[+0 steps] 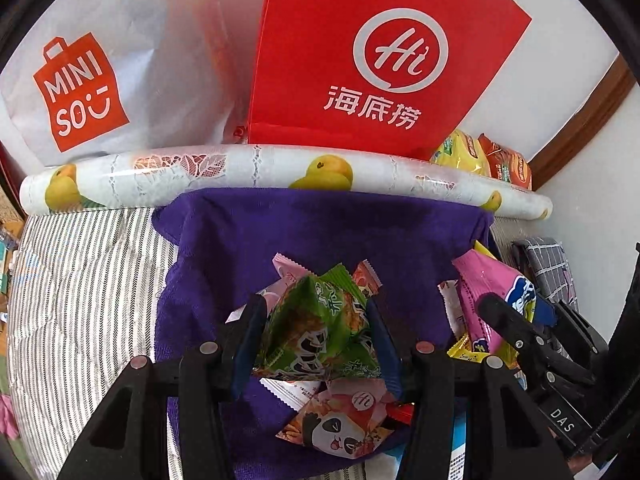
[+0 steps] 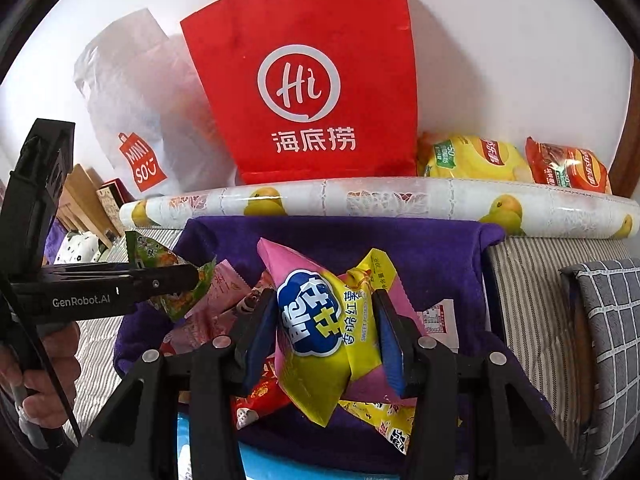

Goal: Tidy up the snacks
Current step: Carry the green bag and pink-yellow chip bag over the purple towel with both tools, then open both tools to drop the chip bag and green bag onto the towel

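My left gripper (image 1: 316, 320) is shut on a green snack packet (image 1: 316, 328), held above the purple towel (image 1: 320, 224); it also shows in the right wrist view (image 2: 168, 280), at the left. My right gripper (image 2: 326, 320) is shut on a pink and yellow sweet potato snack bag (image 2: 320, 332), seen in the left wrist view (image 1: 492, 300) at the right. More small packets lie on the towel: a panda packet (image 1: 340, 428), pink ones (image 2: 216, 300) and a red one (image 2: 256, 400). A red Haidilao paper bag (image 2: 312, 80) and a white Miniso bag (image 2: 136, 112) stand behind.
A rolled fruit-print sheet (image 2: 360, 200) lies across the back of the towel. Yellow (image 2: 472, 158) and red (image 2: 568, 168) chip bags sit at the back right against the wall. A striped bedcover (image 1: 80, 280) lies underneath, and a grey checked cushion (image 2: 608, 320) sits at the right.
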Tool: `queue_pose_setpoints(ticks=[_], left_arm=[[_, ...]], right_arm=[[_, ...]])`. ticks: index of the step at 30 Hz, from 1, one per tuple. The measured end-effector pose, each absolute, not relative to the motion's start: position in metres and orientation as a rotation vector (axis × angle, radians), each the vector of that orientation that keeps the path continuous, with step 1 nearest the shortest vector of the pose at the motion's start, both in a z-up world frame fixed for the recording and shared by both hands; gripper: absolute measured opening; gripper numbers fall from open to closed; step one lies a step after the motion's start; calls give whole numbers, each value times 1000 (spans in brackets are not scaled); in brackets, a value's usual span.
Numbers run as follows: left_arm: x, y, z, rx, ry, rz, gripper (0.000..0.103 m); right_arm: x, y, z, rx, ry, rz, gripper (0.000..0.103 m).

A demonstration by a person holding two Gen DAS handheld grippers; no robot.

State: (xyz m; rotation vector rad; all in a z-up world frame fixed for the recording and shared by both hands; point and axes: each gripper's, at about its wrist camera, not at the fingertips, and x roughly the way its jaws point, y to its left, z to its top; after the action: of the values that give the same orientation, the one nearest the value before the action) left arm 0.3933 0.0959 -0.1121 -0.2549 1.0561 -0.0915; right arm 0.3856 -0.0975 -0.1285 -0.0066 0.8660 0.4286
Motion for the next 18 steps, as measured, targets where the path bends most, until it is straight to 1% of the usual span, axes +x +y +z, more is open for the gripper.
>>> queue_pose_setpoints(ticks=[2,3,4,10,14,15,16,18], left_arm=[[395,94,-115,-251,1067,-97,50],[395,94,-116,-249,1072,-97,50],[396,93,-117,-249,1073,-98,50],[396,97,-118,-259,1081,-98,50],[395,98,-114,-286,1079,-125,52],[394,97,-112,-296,1067,-145,55],[393,97,-109,-304,1053,-163,64],[388,96,-101,-305,1014,-176,70]], right_arm=[[386,-97,-129,-5,863,429,51],[386,-97,-129,-4,863,435,56],[386,-96,-129,-1,863,439,57],[386,-95,-130,-14,863,421,60],[385,-98,-123,-1,842,418,67],[384,-98,-120,-4,835,413,68],[382,-99,-117,-6,829,406,68],[379,-100,-112,-6,819,395,73]])
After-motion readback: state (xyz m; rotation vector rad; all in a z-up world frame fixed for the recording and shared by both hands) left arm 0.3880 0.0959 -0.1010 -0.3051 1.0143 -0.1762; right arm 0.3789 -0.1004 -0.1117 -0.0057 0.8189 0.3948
